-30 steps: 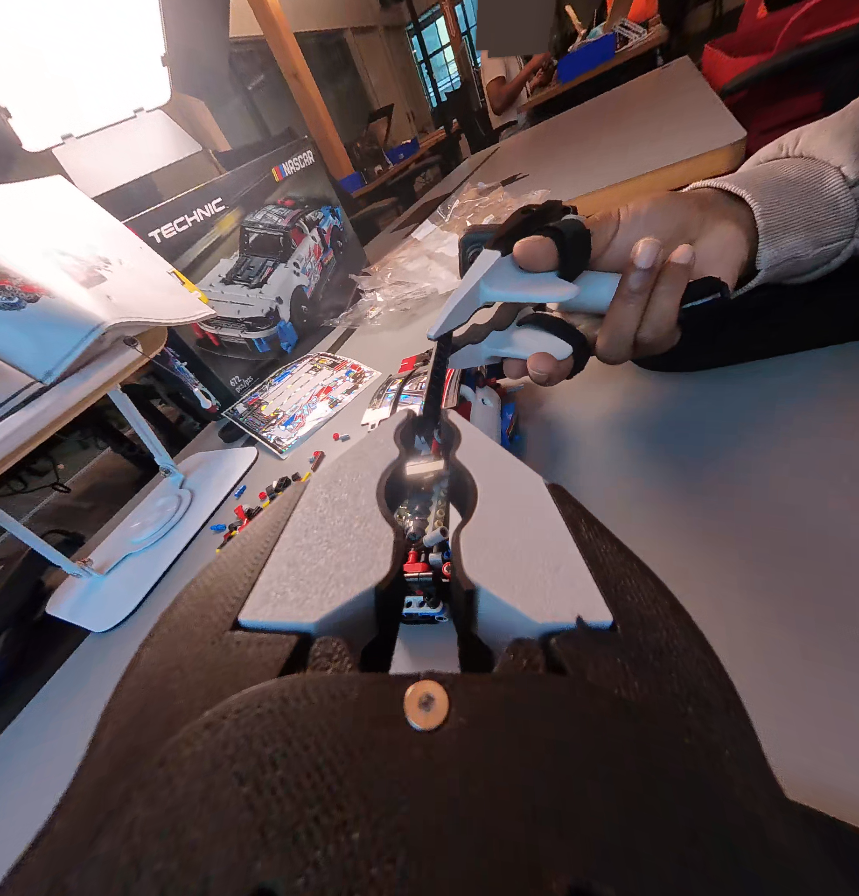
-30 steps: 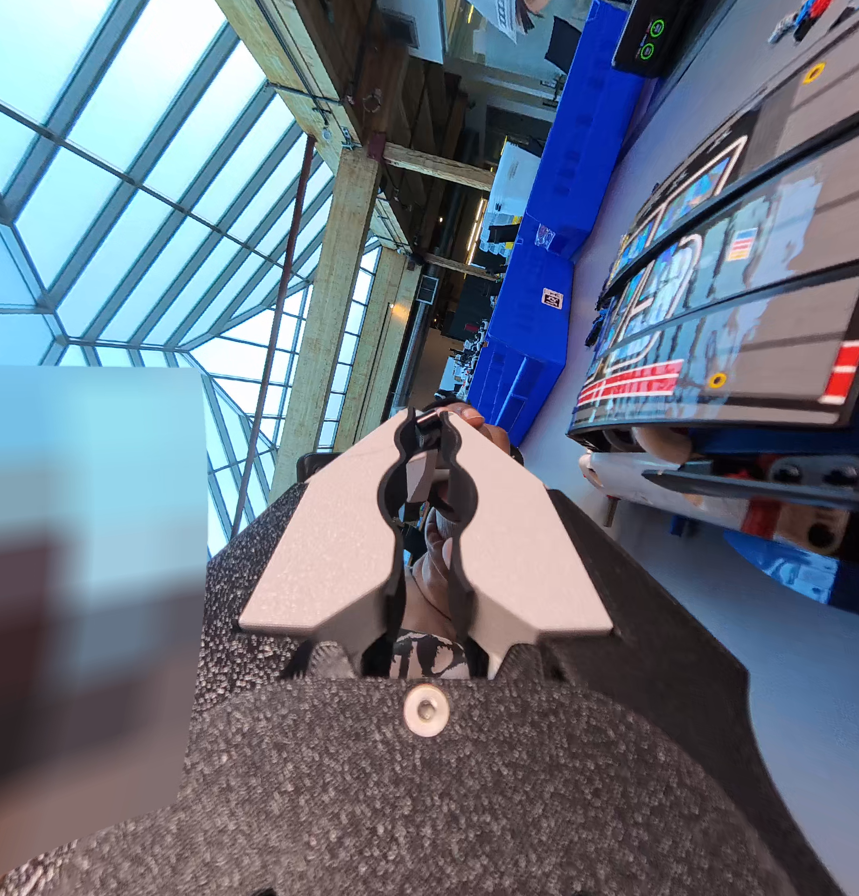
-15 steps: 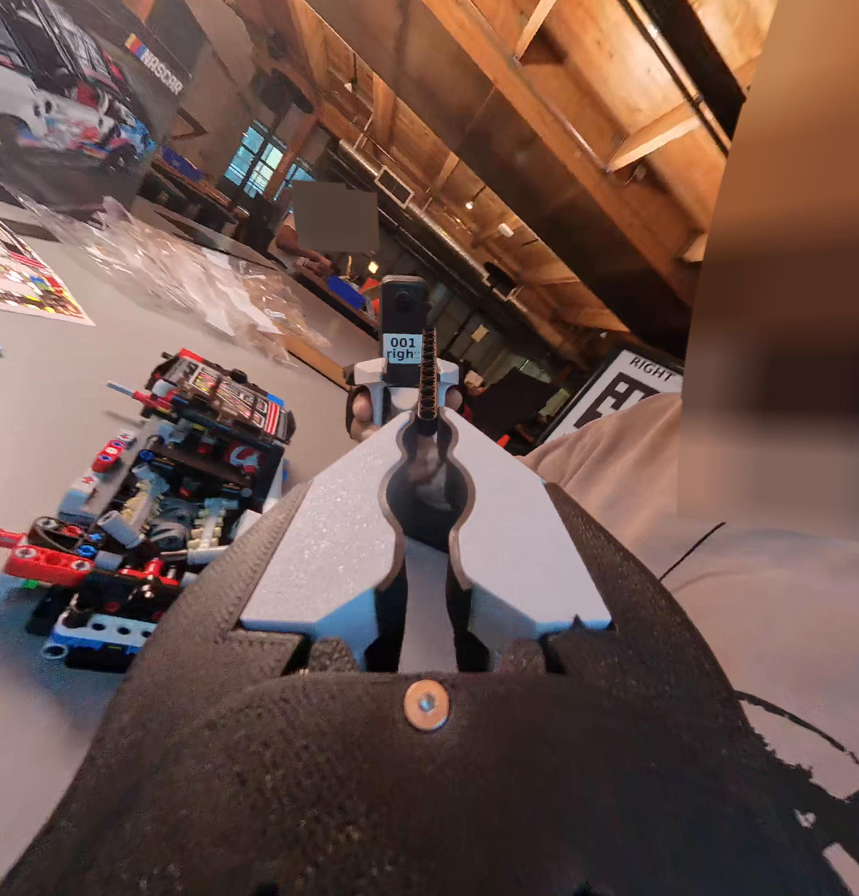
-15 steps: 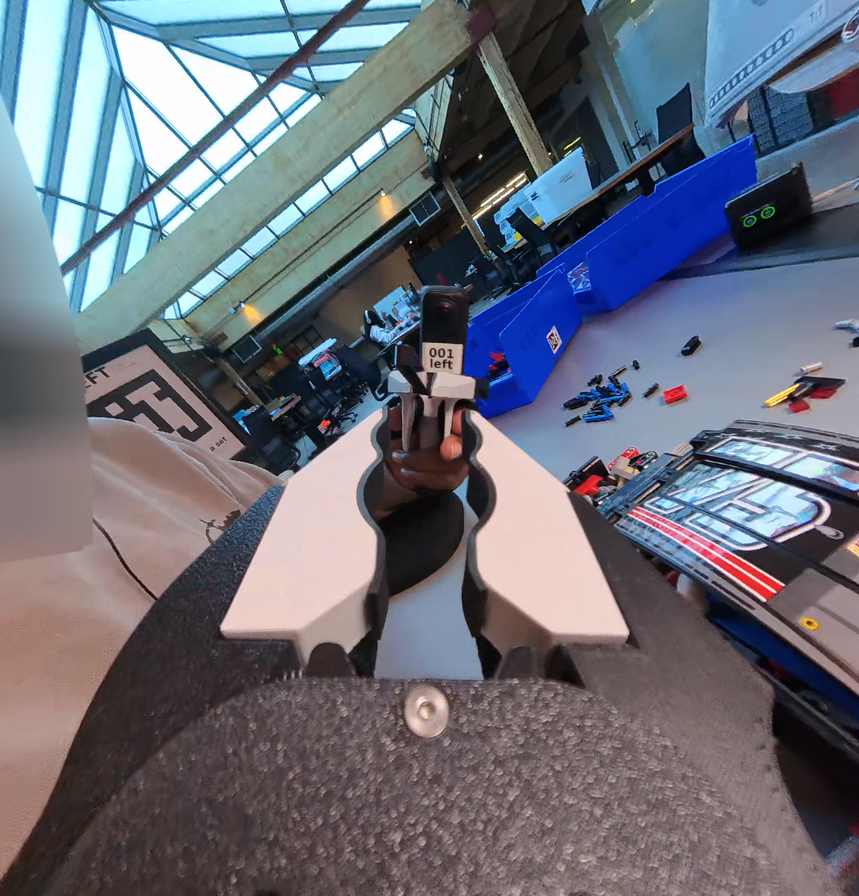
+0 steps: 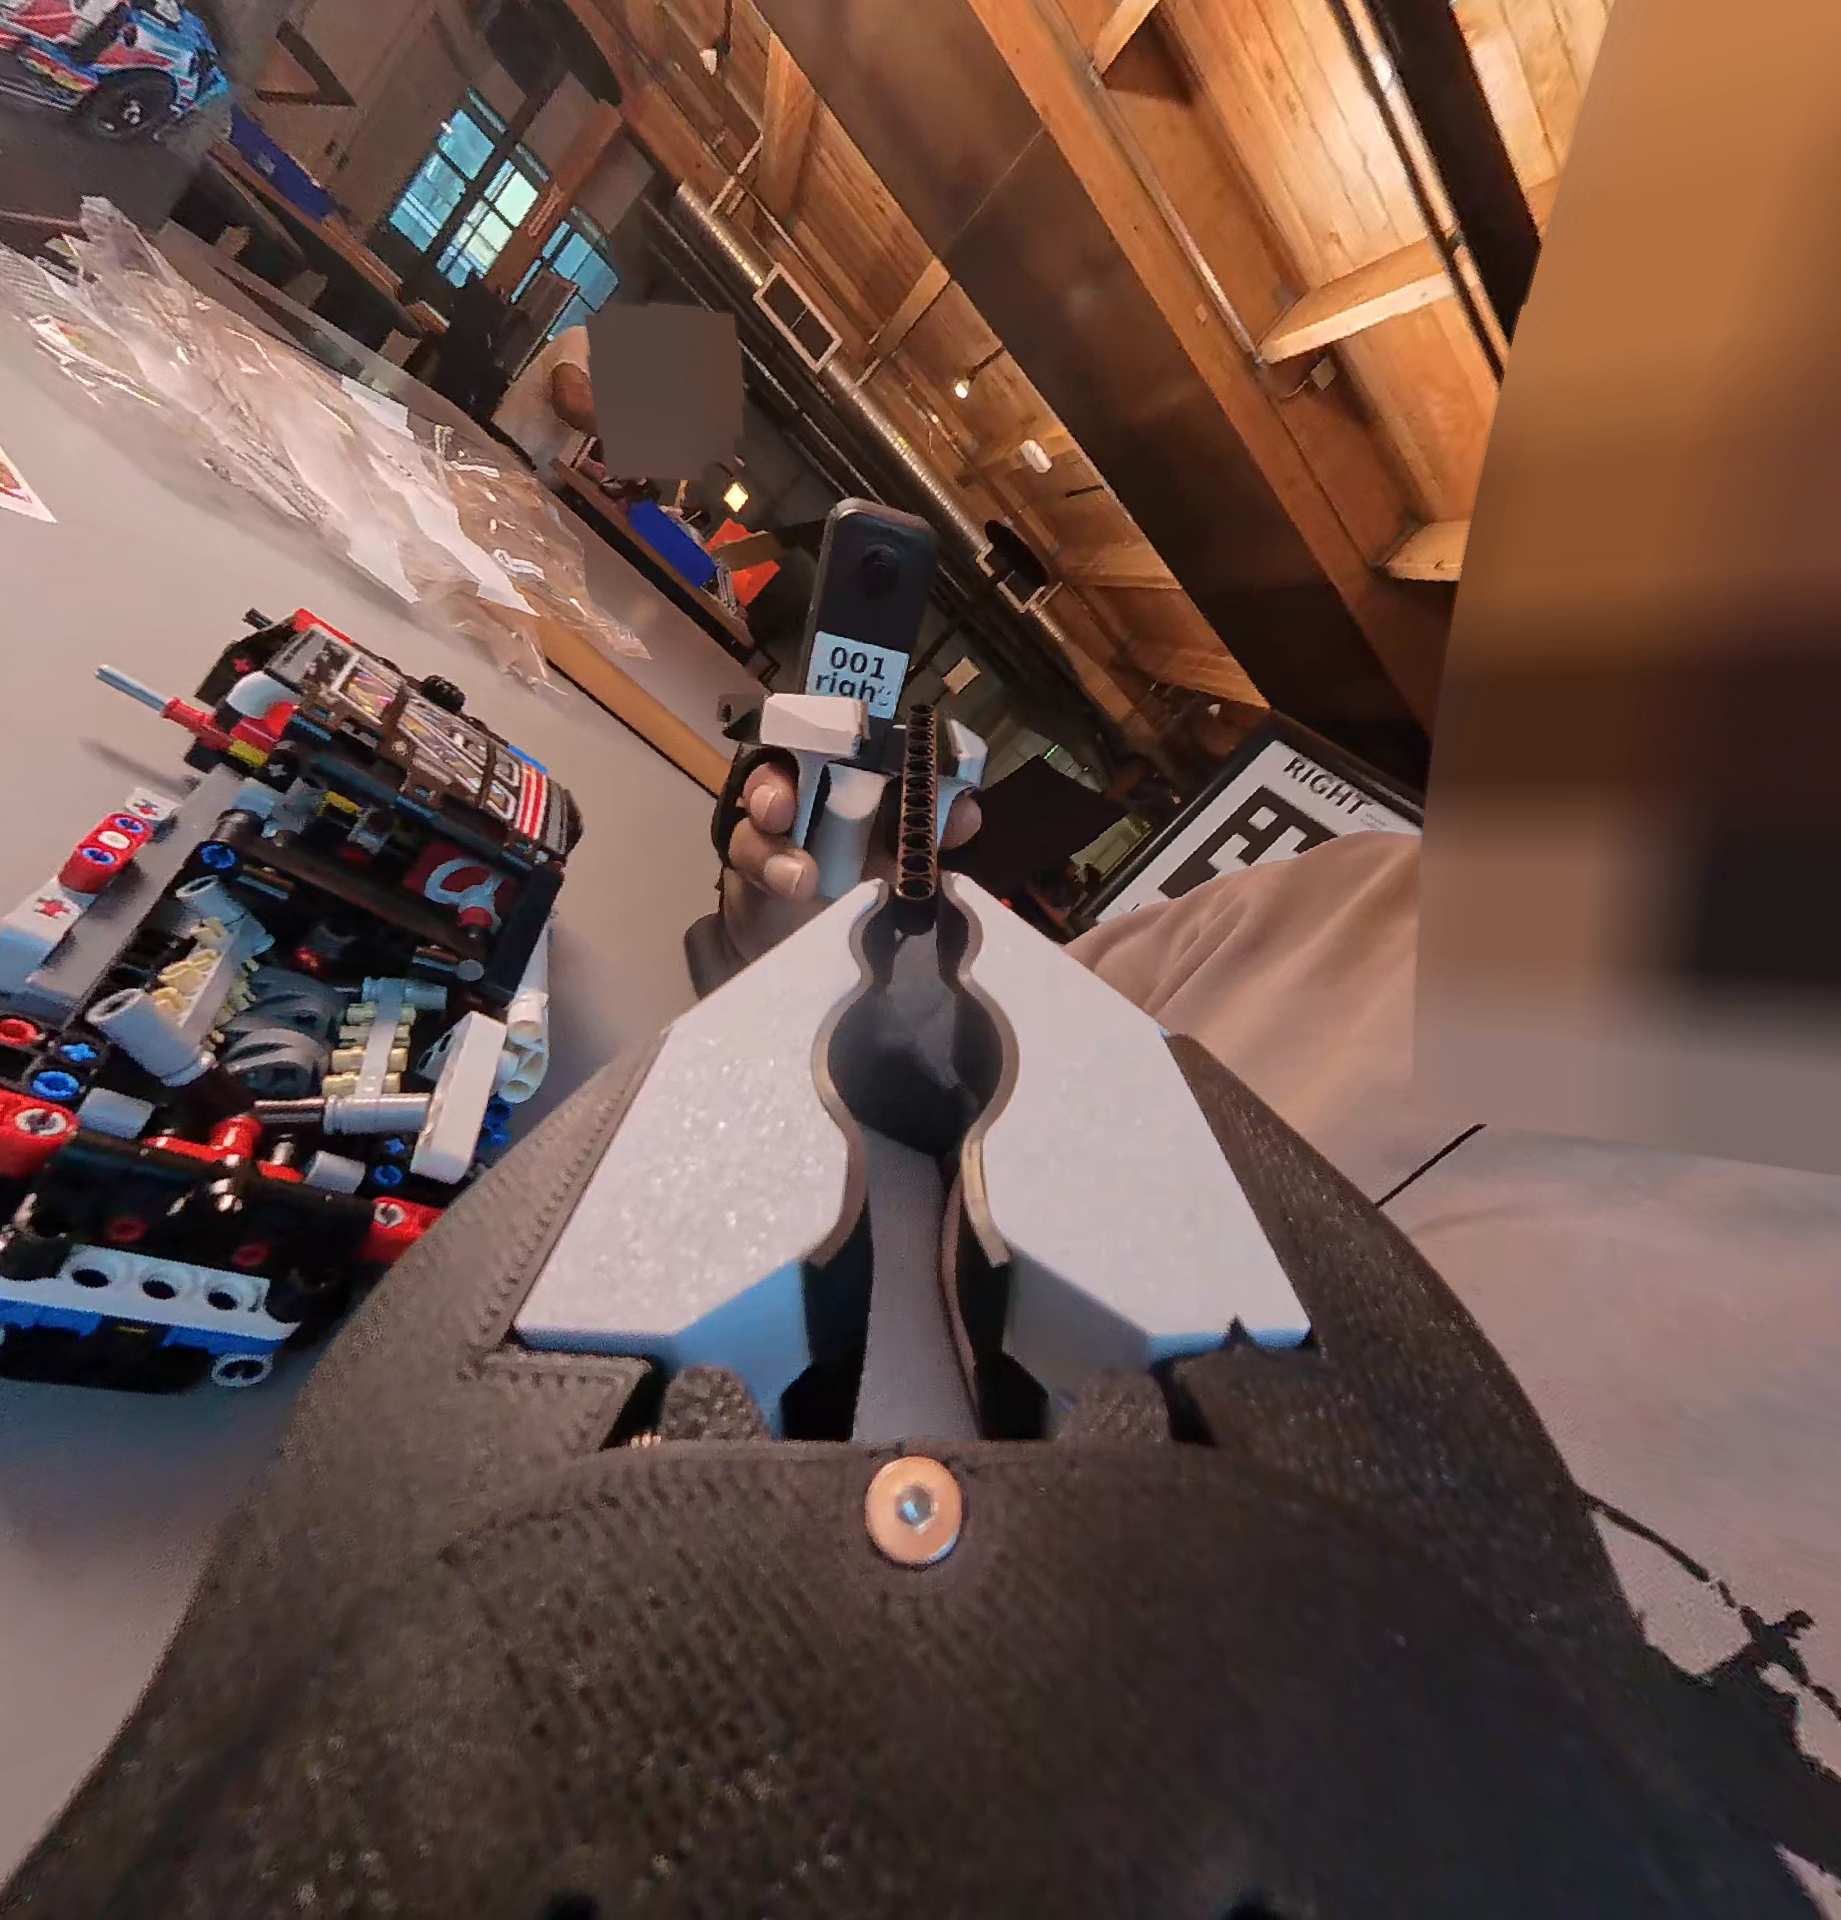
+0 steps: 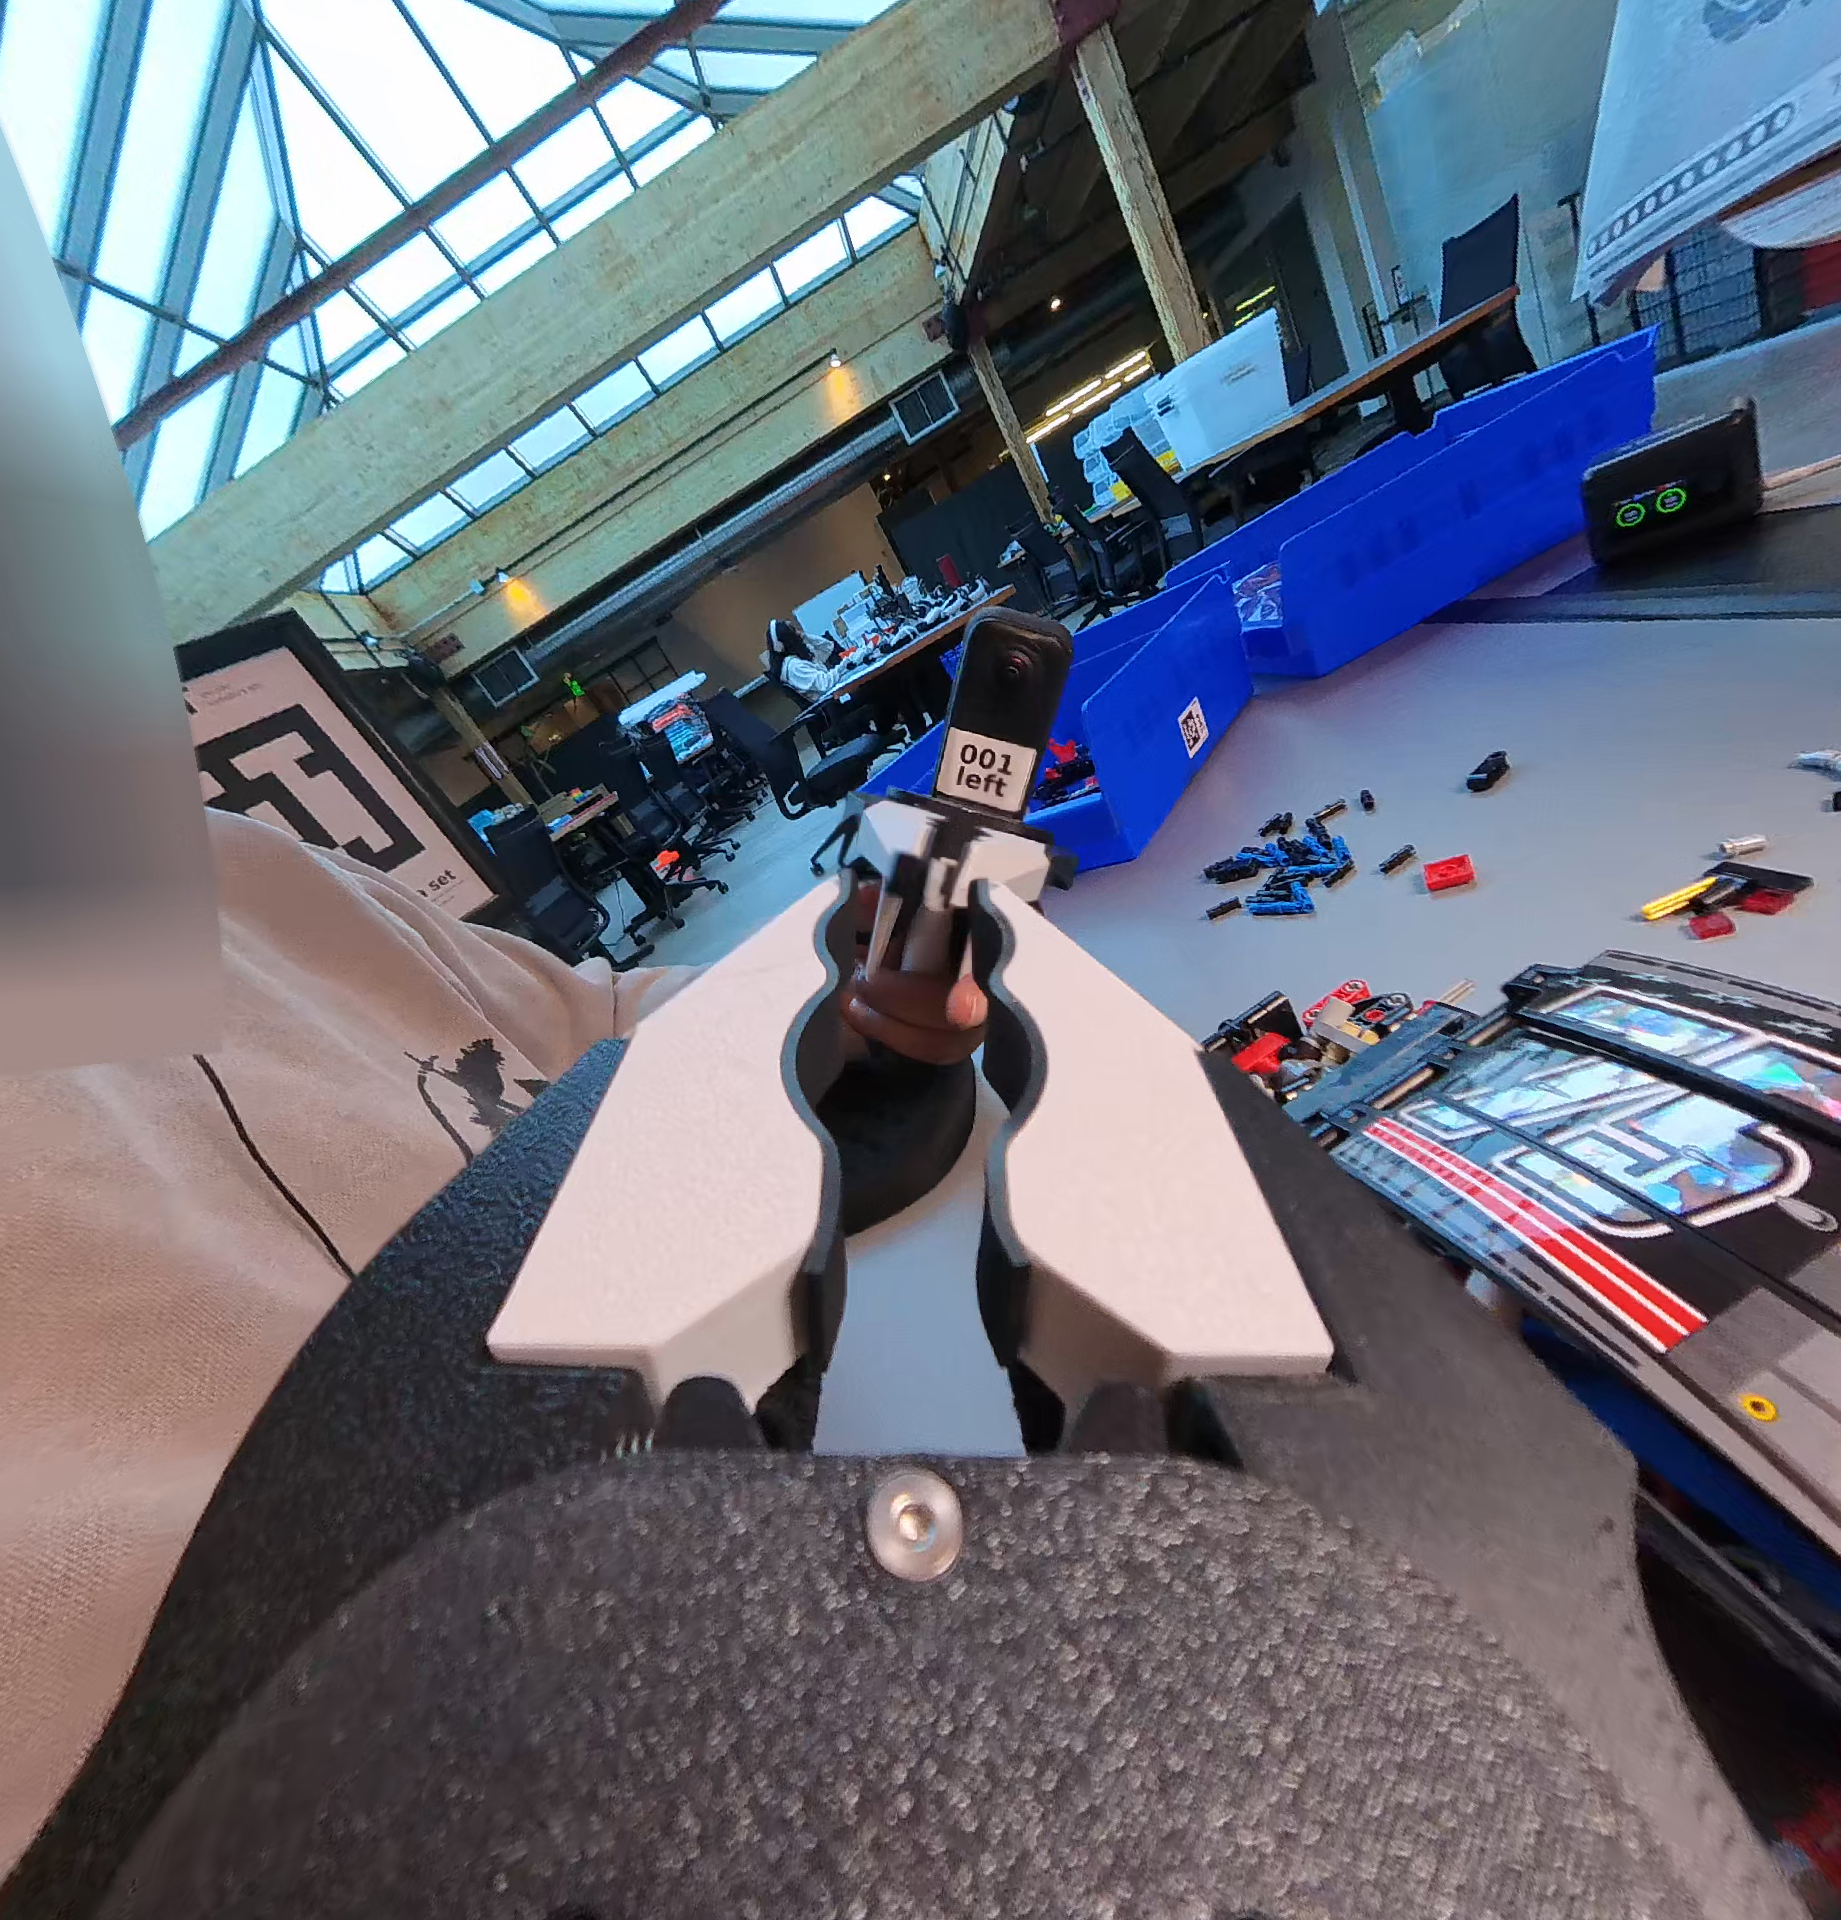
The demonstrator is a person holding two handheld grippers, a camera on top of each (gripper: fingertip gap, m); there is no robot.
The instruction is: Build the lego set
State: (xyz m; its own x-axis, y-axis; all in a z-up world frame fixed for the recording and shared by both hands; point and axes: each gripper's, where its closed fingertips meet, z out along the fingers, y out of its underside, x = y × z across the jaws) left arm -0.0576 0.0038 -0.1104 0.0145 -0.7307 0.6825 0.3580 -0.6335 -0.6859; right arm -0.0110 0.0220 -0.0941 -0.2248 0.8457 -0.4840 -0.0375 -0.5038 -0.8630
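Note:
My left gripper (image 5: 911, 904) is shut on a long black beam with holes (image 5: 918, 790), which sticks up past its fingertips. My right gripper (image 6: 914, 904) is open and empty. The two grippers face each other in the air above the table: the right one, held in a hand, shows in the left wrist view (image 5: 854, 769), and the left one shows in the right wrist view (image 6: 947, 862). The partly built lego car (image 5: 272, 987) stands on the grey table to the left of my left gripper. Its stickered black roof (image 6: 1622, 1143) lies right of my right gripper.
Loose small blue, black and red pieces (image 6: 1280, 873) lie on the table (image 6: 1518, 727) beyond the car. Blue bins (image 6: 1155, 748) and a black device with green lights (image 6: 1664, 499) stand farther back. Empty plastic bags (image 5: 272, 416) lie behind the car. The person's light sweatshirt (image 6: 168, 1195) is close by.
Both grippers have swung up from over the car and now face each other. The right gripper, shut a second ago, has opened. The left gripper keeps hold of the black beam.

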